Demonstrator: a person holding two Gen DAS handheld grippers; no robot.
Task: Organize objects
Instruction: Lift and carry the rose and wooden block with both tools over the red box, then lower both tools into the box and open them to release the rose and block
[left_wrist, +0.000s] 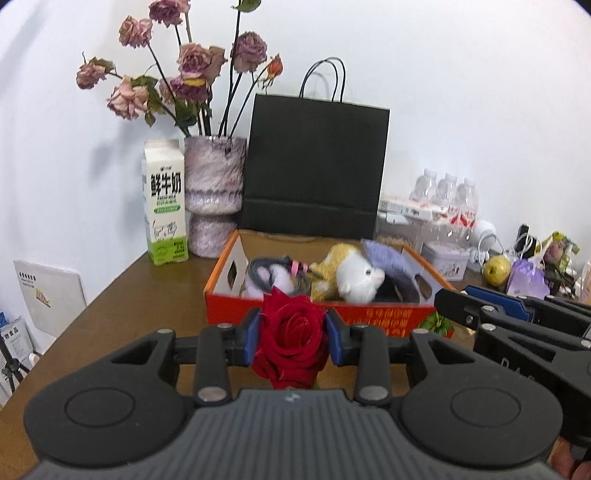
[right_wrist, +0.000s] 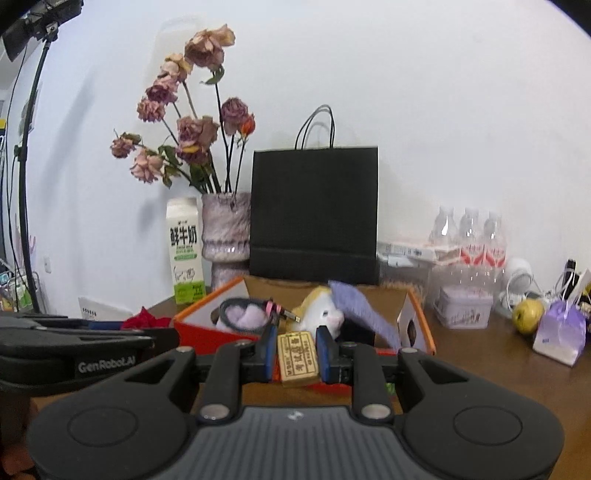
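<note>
Because each tool carries one item toward the same container, the nearest things in both views are the loads: low in the centre of the left wrist view, the left gripper (left_wrist: 291, 338) is clamped on a red rose (left_wrist: 291, 332) by its bloom, probably since the head gives the pads the fullest bite. In the right wrist view's lower centre, the right gripper (right_wrist: 297, 354) pinches a small tan block (right_wrist: 298, 360) printed with characters, held flat-face up. Just beyond both, mid-frame, sits the orange box (left_wrist: 369, 317) on the worktop (left_wrist: 147, 288), already holding a plush cat (left_wrist: 354, 277). Farthest, a black paper bag (left_wrist: 317, 162), a vase (left_wrist: 214, 192) and a milk carton (left_wrist: 164, 203) stand along the wall.
</note>
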